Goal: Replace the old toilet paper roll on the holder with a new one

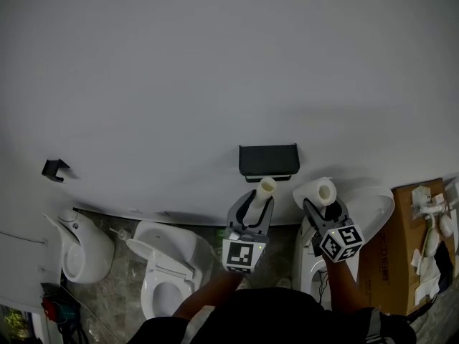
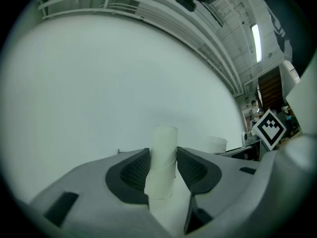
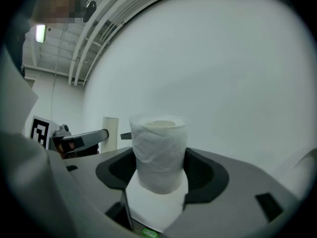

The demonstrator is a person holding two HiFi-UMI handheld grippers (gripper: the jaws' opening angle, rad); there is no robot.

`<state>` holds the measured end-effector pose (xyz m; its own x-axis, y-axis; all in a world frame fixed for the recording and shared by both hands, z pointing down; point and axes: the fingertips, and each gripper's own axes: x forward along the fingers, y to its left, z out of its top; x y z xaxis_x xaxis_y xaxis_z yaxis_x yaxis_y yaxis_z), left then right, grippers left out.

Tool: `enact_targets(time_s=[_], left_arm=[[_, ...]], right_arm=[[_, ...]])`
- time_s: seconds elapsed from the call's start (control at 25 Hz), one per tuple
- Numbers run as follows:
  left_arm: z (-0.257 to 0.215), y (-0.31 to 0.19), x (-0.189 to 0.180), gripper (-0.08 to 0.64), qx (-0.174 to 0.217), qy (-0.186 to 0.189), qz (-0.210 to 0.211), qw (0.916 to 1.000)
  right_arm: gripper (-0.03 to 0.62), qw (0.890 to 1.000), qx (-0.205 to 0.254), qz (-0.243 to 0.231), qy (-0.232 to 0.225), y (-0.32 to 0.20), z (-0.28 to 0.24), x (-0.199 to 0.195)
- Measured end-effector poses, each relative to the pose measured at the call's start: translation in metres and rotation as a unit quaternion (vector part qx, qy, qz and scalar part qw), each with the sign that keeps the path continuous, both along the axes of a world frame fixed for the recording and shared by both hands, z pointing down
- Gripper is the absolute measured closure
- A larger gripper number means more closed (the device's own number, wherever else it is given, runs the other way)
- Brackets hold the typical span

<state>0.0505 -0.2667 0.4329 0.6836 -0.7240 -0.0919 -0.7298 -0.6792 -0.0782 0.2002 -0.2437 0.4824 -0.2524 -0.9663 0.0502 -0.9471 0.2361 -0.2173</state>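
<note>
1. Head view
   - The black holder (image 1: pixel 268 162) is fixed to the white wall (image 1: pixel 215 63), near the frame centre.
   - The left gripper (image 1: pixel 257 198) sits at 6 o'clock from the holder. Its jaws are closed on the bare cardboard tube (image 1: pixel 266 186). The tube's far end lies just below the holder's lower edge; contact cannot be told.
   - The right gripper (image 1: pixel 320 203) sits at 3 o'clock from the left gripper, just beside it. Its jaws hold the new toilet paper roll (image 1: pixel 320 191), at about 4 o'clock from the holder and apart from it.
   - A toilet (image 1: pixel 165 271) stands at 8 o'clock from the left gripper. A cardboard box (image 1: pixel 409 256) stands at 4 o'clock from the right gripper.

2. Left gripper view
   - The jaws of the left gripper (image 2: pixel 162 170) stand at a narrow setting, with both dark pads pressed on the cardboard tube (image 2: pixel 162 160). The tube stands upright between them and projects past the tips toward the wall (image 2: pixel 124 83).
   - The new toilet paper roll (image 2: pixel 214 144) shows at 3 o'clock from the tube. The right gripper's marker cube (image 2: pixel 270 128) is further out on the same side.

3. Right gripper view
   - The jaws of the right gripper (image 3: pixel 159 175) stand wide, clamped on the new toilet paper roll (image 3: pixel 159 152). The roll stands upright with its core opening up.
   - The cardboard tube (image 3: pixel 110 133) shows at 9 o'clock from the roll, apart from it.
</note>
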Motion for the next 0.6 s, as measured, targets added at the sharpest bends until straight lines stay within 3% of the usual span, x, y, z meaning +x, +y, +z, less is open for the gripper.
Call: enact_targets(time_s=[0.36, 0.6], left_arm=[[0.007, -0.006, -0.024, 0.39, -0.02, 0.004, -0.023, 0.9995], [0.011, -0.008, -0.036, 0.39, -0.028, 0.005, -0.035, 0.999]], right_arm=[[0.307, 0.998, 0.0, 0.02, -0.067, -0.024, 0.0, 0.01], [0.307, 0.988, -0.008, 0.034, -0.149, -0.04, 0.003, 0.019]])
